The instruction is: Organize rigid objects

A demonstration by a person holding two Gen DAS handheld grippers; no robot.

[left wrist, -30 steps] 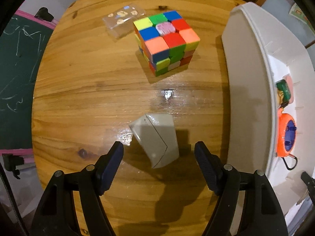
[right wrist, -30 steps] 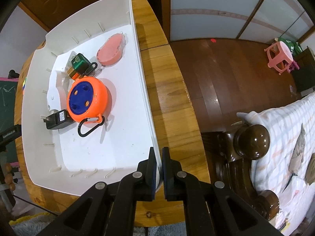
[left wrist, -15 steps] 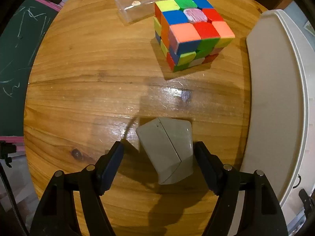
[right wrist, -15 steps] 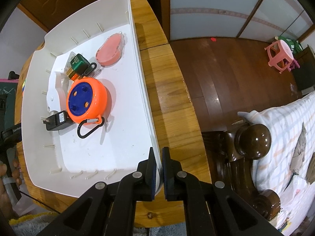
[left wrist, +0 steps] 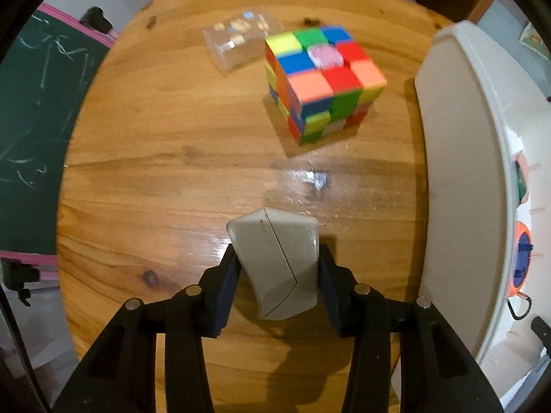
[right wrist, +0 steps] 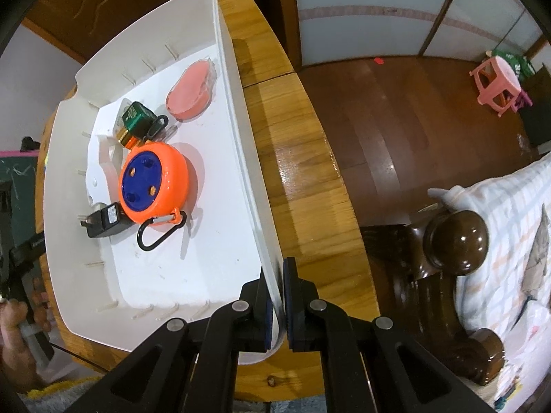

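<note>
My left gripper (left wrist: 279,275) is shut on a grey angular block (left wrist: 275,261), which sits low over the round wooden table (left wrist: 155,144). A multicoloured puzzle cube (left wrist: 320,82) stands further off on the table, with a clear plastic box (left wrist: 237,43) behind it. My right gripper (right wrist: 277,306) is shut on the near right wall of the white bin (right wrist: 237,110). Inside the bin lie an orange and blue reel (right wrist: 153,182), a black adapter (right wrist: 105,220), a green box (right wrist: 137,118) and a pink oval case (right wrist: 191,91).
The white bin (left wrist: 458,172) stands at the table's right edge in the left wrist view. A green chalkboard (left wrist: 31,120) is to the table's left. In the right wrist view a dark wooden bedpost (right wrist: 454,237), a bed and a pink stool (right wrist: 499,82) are to the right.
My left gripper moved forward around the grey block and closed on it. The right gripper stays clamped on the bin wall.
</note>
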